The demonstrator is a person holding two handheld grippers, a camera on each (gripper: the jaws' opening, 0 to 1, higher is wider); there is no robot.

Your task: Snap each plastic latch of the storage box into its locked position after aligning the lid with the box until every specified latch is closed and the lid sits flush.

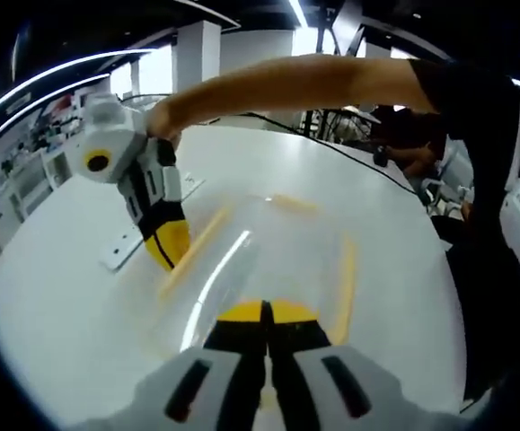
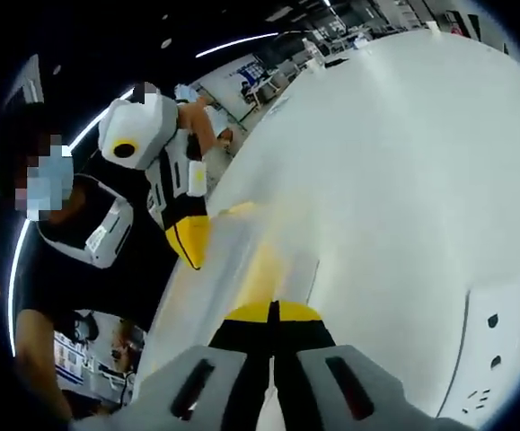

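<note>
The storage box (image 1: 268,260), clear with yellow latches, lies on the white table (image 1: 62,305) just ahead of both grippers; left gripper (image 1: 265,316) jaws closed together, empty; right gripper (image 2: 273,314) likewise, tips pressing its lid; no legible writing.

A broad white surface (image 1: 349,206) is carrying a clear plastic storage box with yellow latches (image 1: 268,260), sitting just ahead of the left tongs (image 1: 267,316).
</note>
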